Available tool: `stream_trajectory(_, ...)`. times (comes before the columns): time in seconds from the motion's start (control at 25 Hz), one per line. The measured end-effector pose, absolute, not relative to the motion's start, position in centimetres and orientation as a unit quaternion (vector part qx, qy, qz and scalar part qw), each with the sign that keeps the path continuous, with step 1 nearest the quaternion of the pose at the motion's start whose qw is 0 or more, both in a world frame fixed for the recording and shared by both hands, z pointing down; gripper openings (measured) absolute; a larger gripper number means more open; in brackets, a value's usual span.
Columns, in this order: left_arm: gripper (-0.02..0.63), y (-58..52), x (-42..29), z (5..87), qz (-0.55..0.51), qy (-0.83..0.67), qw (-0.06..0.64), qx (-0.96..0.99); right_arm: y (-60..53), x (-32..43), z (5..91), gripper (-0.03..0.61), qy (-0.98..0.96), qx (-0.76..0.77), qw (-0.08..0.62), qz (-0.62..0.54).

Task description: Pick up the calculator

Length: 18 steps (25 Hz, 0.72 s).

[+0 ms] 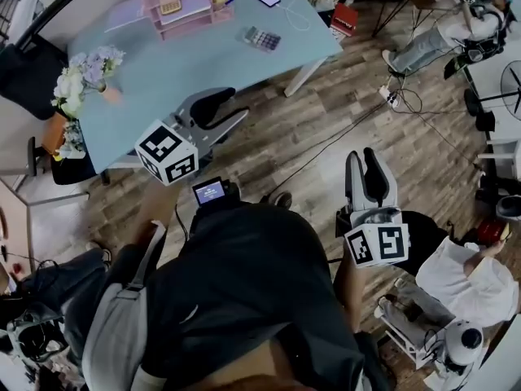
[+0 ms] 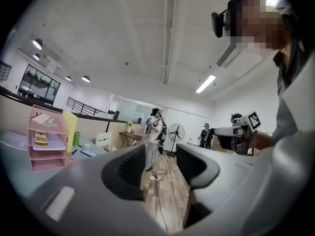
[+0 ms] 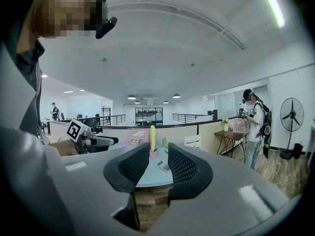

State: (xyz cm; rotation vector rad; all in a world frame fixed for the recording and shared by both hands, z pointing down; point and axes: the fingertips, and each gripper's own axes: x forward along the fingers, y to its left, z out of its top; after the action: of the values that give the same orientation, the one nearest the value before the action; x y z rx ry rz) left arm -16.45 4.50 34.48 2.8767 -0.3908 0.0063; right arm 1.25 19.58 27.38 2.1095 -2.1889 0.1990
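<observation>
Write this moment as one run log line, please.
left gripper: open, empty | right gripper: open, empty | calculator: on table, untouched

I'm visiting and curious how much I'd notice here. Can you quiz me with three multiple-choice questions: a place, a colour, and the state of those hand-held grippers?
1. Where is the grey calculator? A on the blue table; B on the floor; C between a gripper's jaws.
2. What colour is the desk organiser? A green; B pink; C black.
3. How do the left gripper and right gripper stand? A both shut on pens; B one open, one shut; C both open, empty.
Answers: 1 A, it lies flat on the tabletop beside the organiser; 2 B, its shelves are pink; 3 C, each gripper view shows a clear gap between the jaws.
</observation>
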Motion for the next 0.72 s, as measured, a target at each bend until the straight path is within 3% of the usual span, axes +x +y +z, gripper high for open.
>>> stream_trajectory(0.72,0.247,2.0,-11.6,34.8,0.025,-0.260,0.119,0.958,11.9,9.2,28.2,0.100,-0.804,0.591,0.012,0.068)
